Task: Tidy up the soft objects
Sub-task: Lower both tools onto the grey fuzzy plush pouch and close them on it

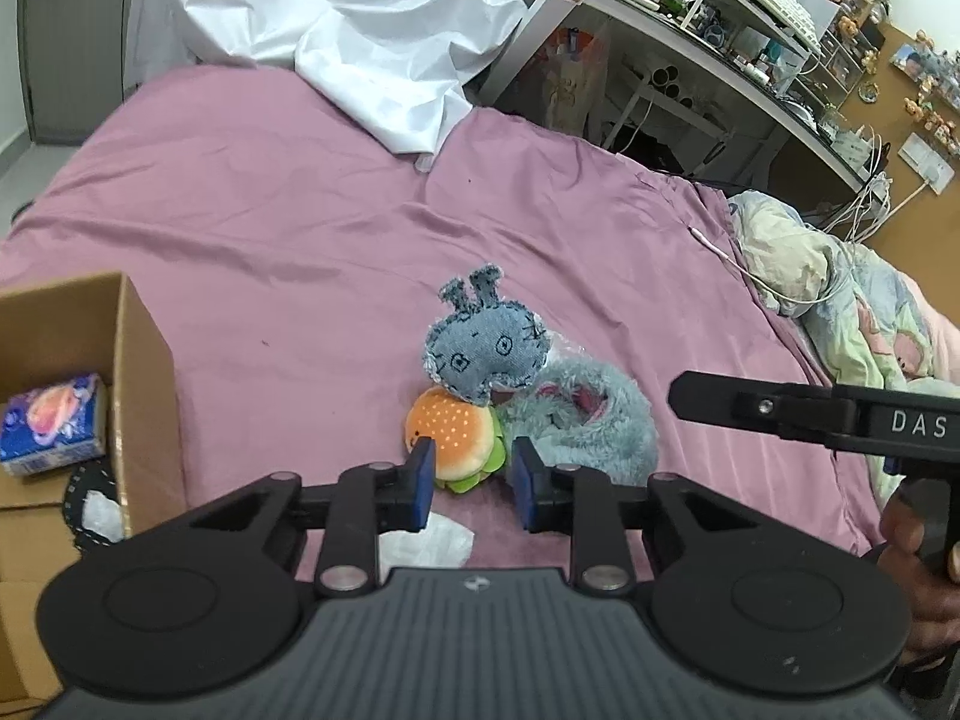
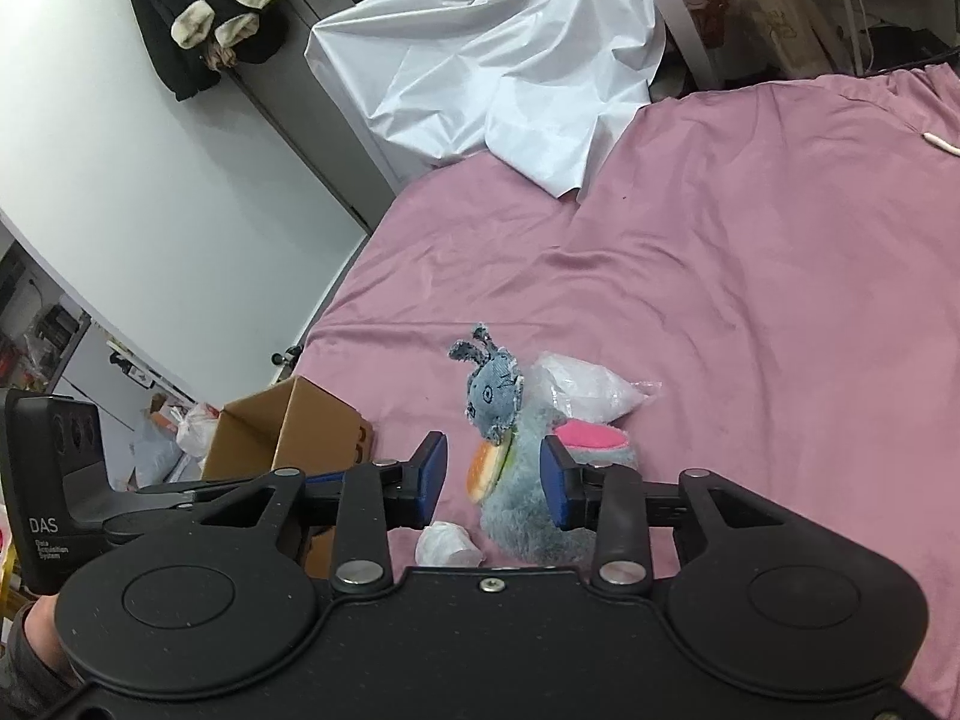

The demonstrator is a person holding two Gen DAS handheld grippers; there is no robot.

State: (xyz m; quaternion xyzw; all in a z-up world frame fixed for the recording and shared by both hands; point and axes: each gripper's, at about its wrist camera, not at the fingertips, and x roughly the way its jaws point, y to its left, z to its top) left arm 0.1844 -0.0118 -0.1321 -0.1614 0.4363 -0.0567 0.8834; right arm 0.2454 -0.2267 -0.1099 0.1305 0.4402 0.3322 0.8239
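Note:
Three soft toys lie in a small pile on the pink bed sheet [image 1: 252,252]. A burger plush [image 1: 453,435] lies at the front, a denim rabbit-eared toy [image 1: 480,354] rests on it, and a fluffy grey-blue plush [image 1: 588,420] lies to the right. My left gripper [image 1: 471,483] is open, its jaws on either side of the burger plush, not closed on it. My right gripper [image 2: 492,480] is open and hovers over the same pile: the burger plush [image 2: 483,471], the denim toy [image 2: 492,396] and the grey-blue plush [image 2: 528,516] with a pink patch.
An open cardboard box [image 1: 141,372] stands at the left on the bed, holding a blue tissue pack [image 1: 54,423]. A crumpled white bag [image 1: 429,540] lies under the left gripper. A clear plastic bag [image 2: 591,387] lies behind the toys. A white cover [image 1: 348,30] and patterned quilt [image 1: 840,282] border the bed.

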